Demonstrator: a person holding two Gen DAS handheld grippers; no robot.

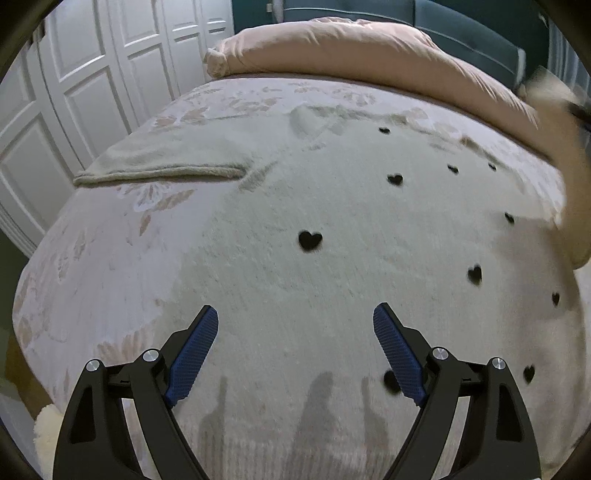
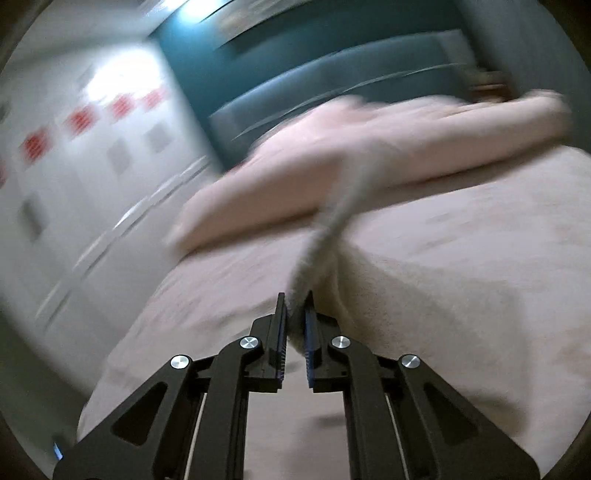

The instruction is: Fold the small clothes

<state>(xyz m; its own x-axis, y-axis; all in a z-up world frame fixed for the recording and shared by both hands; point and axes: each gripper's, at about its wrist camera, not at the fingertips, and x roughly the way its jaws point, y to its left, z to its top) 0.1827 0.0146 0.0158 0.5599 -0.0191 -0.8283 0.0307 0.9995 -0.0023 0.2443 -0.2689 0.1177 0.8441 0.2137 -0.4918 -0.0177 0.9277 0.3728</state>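
Note:
A fuzzy cream sweater point(image 1: 332, 229) with small black hearts lies spread on the bed, one sleeve point(image 1: 166, 166) stretched out to the left. My left gripper point(image 1: 295, 314) is open and empty, hovering just above the sweater's lower part. In the blurred right wrist view my right gripper point(image 2: 296, 301) is shut on a fold of the cream sweater point(image 2: 317, 258) and holds it lifted off the bed. The lifted part shows blurred at the right edge of the left wrist view point(image 1: 554, 110).
The bed point(image 1: 92, 258) has a pale floral cover. A rolled pink duvet point(image 1: 351, 48) lies across its far end before a teal headboard point(image 1: 461, 26). White panelled wardrobe doors point(image 1: 92, 74) stand left of the bed.

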